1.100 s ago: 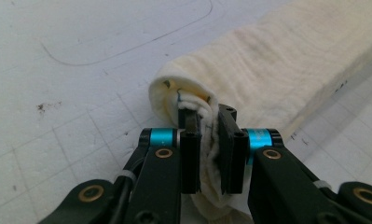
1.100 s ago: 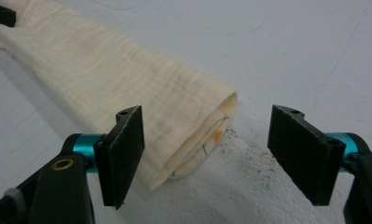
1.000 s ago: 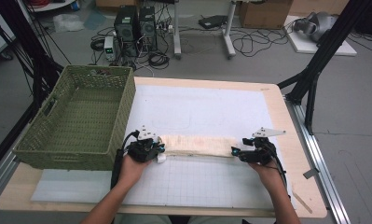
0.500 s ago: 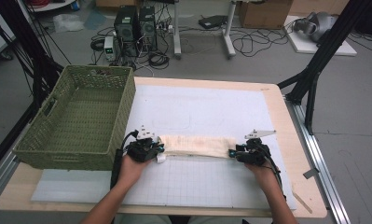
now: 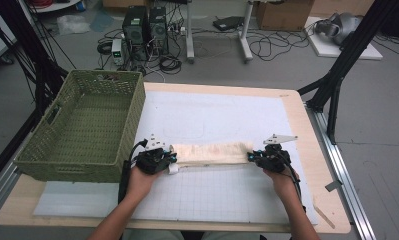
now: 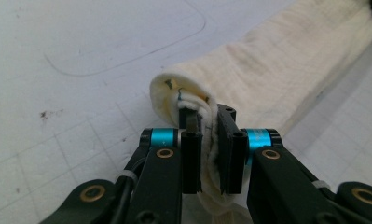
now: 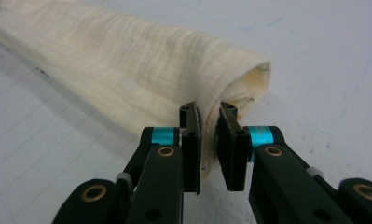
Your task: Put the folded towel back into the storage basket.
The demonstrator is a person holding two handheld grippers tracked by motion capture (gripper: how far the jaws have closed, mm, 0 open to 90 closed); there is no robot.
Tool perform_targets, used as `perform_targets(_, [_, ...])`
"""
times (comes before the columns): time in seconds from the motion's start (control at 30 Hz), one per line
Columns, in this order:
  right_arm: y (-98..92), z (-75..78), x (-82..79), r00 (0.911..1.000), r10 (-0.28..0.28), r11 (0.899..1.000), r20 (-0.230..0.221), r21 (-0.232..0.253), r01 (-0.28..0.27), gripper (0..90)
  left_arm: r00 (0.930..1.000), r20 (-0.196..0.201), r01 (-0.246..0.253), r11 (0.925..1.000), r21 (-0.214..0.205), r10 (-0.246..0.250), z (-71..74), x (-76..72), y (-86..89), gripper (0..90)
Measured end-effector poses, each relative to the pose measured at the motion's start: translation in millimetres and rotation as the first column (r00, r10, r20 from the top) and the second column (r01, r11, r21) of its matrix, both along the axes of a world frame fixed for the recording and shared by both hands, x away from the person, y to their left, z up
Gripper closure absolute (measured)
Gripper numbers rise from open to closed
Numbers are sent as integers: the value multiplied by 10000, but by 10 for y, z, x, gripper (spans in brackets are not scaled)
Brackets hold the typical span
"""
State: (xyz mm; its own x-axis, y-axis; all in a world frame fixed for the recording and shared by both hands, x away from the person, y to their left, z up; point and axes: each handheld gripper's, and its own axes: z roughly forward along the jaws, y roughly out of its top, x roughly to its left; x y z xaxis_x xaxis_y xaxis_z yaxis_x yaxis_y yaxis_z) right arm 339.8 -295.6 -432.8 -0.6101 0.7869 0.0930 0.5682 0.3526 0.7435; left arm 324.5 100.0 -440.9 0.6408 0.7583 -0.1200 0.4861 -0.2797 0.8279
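Observation:
A cream cloth [image 5: 212, 152], folded into a long strip, lies across the white mat [image 5: 212, 115] near the table's front. My left gripper [image 5: 168, 159] is shut on the cloth's left end [image 6: 193, 100], layers pinched between its pads [image 6: 191, 156]. At the strip's other end my right gripper [image 5: 253, 157] has just been closing, and its jaws now pinch the cloth edge [image 7: 210, 140] between them. The rest of the cloth [image 7: 123, 70] stretches away from that gripper [image 7: 209, 116]. The left gripper [image 6: 207, 119] holds still.
A green woven basket [image 5: 82, 125] stands at the table's left, close beside my left hand. The wooden table edge [image 5: 327, 190] runs along the right. Computers and cables sit on the floor beyond the table.
My right gripper has slid slightly left onto the cloth's right end and closed on it. The left gripper and the cloth have stayed where they were.

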Motion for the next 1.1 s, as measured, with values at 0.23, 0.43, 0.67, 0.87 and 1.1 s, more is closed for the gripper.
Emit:
perform_targets(0.23, [-61,102,81,9994,-184,9998,299,88,181,811,9988,481,-3,9988,-494,26,148,-74,-24,813])
perform_targets(0.43, [-18,225,228,9982,-222,9997,554,37,220,810,9959,883,-121,9976,-688,182,271,-126,-17,813])
perform_targets(0.67, [81,417,469,9953,-273,9995,924,-139,287,810,9879,1525,-180,9981,-590,268,406,-181,-27,812])
perform_targets(0.87, [211,560,663,9940,-93,9995,1094,-291,125,810,9747,2069,-692,9944,-803,846,587,-222,22,812])
perform_targets(1.1, [415,763,836,9904,240,9991,1358,-379,-190,809,9629,2289,-1172,9854,-1238,1433,749,-243,156,812])
